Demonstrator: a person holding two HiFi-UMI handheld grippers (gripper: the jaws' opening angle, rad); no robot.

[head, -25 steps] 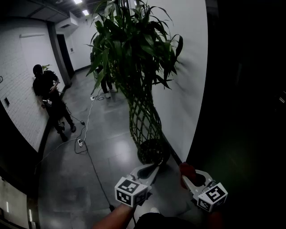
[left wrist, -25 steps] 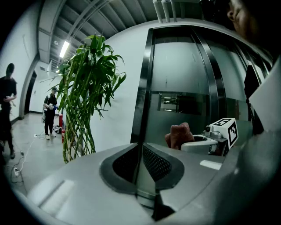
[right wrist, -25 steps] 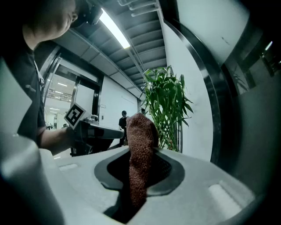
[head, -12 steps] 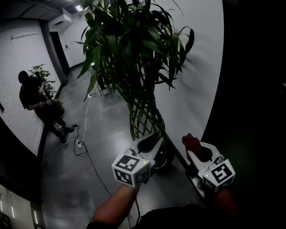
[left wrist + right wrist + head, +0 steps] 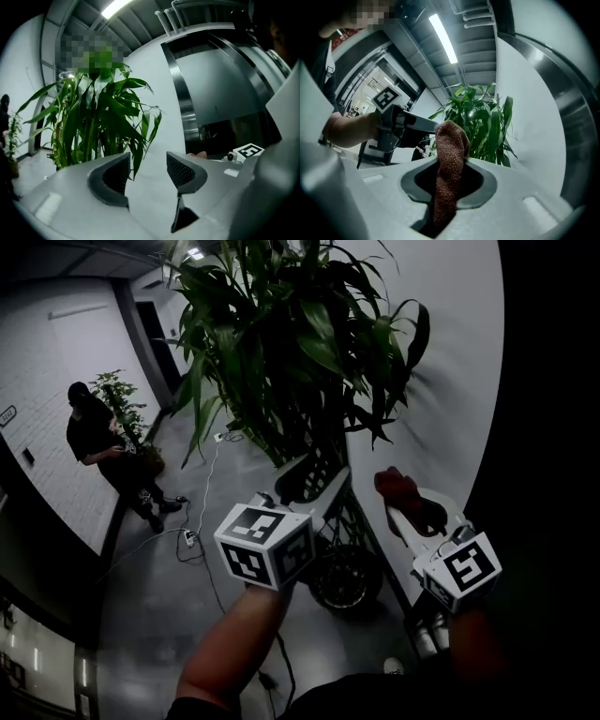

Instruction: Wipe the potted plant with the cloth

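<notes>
The tall potted plant has long green leaves (image 5: 291,334), lattice-braided stems and a dark round pot (image 5: 345,579) on the floor. My left gripper (image 5: 314,479) is raised level in front of the stems, just under the foliage. Its jaws have just been opening and stand open; in the left gripper view (image 5: 147,164) only a hanging leaf tip (image 5: 138,152) shows in the gap, untouched. To its right my right gripper (image 5: 408,507) is shut on a reddish-brown cloth (image 5: 394,486). In the right gripper view the cloth (image 5: 450,164) sticks up out of the closed jaws, with the leaves (image 5: 483,126) beyond.
A curved white wall (image 5: 441,381) stands right behind the plant. A person (image 5: 98,442) stands at the white brick wall at left, beside a smaller potted plant (image 5: 122,399). A cable (image 5: 202,512) runs across the grey floor.
Both grippers have risen from near the pot up to the stems and lower leaves. The left jaws went from nearly shut to open. The cloth stays in the right gripper.
</notes>
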